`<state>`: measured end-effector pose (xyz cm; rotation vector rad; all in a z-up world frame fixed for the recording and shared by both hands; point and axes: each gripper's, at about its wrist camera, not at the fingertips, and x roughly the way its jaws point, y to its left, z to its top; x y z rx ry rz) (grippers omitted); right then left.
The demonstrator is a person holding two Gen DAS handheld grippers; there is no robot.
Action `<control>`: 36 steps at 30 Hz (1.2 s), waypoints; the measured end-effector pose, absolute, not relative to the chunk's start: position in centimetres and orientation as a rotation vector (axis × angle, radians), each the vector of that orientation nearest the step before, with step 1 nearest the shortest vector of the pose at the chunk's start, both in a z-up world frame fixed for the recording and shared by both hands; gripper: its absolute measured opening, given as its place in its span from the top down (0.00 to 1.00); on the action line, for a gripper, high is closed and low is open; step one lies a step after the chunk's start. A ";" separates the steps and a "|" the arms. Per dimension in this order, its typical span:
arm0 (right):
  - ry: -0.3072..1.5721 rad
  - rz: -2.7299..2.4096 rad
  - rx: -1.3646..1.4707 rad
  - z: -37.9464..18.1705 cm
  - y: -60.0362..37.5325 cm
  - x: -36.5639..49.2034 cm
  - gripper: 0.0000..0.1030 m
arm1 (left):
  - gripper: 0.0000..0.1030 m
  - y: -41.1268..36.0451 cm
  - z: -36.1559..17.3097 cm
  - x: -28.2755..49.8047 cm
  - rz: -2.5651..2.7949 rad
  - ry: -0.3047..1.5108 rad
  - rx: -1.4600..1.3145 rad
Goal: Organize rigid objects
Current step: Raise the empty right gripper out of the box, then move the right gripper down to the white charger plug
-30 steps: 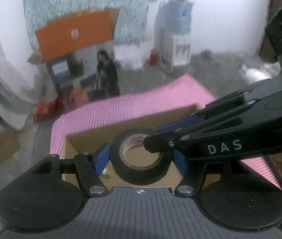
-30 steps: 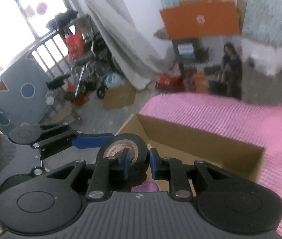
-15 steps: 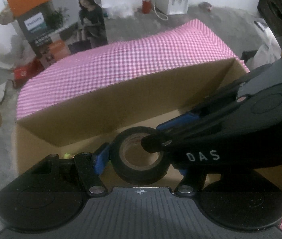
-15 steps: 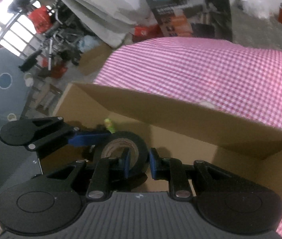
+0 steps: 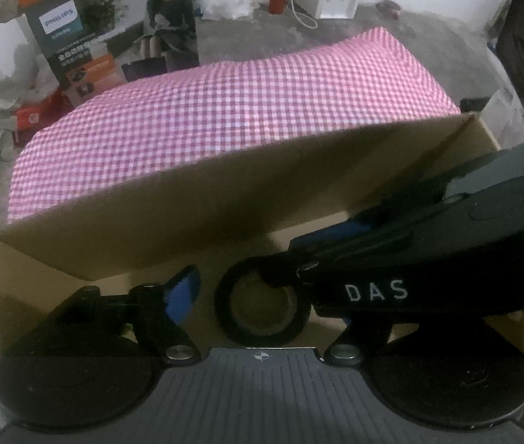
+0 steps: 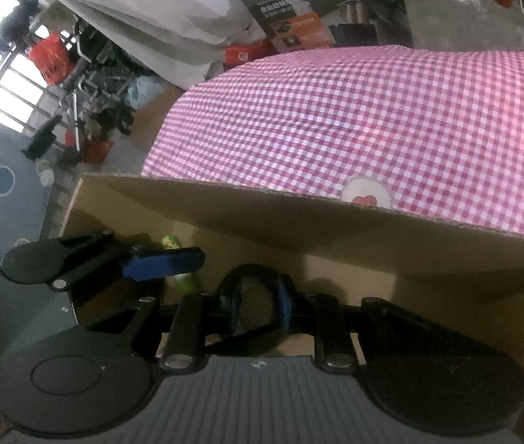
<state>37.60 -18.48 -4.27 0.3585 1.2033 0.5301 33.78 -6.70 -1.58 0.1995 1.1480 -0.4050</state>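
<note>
The right gripper [image 6: 256, 305] is clamped on the wall of the black tape roll [image 5: 262, 305], one blue pad inside the core and one outside, holding it low inside the cardboard box [image 5: 173, 218]. The left gripper [image 5: 258, 294] has just been opening: its left pad [image 5: 182, 292] stands clear of the roll with a gap showing, so the roll sits between its jaws but is not pressed by them.

To finish well, I would judge it best to lower the roll until it rests on the box floor, then part the right jaws fully before lifting straight out, so the inner pad does not drag the roll up by its core. The left gripper should back away first to avoid knocking it.

A small green item [image 6: 173, 244] lies beyond the left gripper's finger, half covered; what it is I cannot tell. The left gripper's right pad is hidden behind the right gripper's body. Whether the roll already touches the floor is not visible. Beyond the box lies the pink checked cloth [image 5: 232, 111].
</note>
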 end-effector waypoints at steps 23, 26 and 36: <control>0.640 0.512 0.506 10.0 -29.3 17.6 0.26 | 0.05 -6.3 12.7 21.9 -0.445 0.724 0.208; 0.580 0.486 0.545 9.8 -30.8 14.4 0.25 | 0.05 -6.5 13.1 19.8 -0.462 0.680 0.143; 0.545 0.363 0.600 4.6 -32.3 3.9 0.22 | 0.05 -7.6 9.7 10.5 -0.483 0.630 0.098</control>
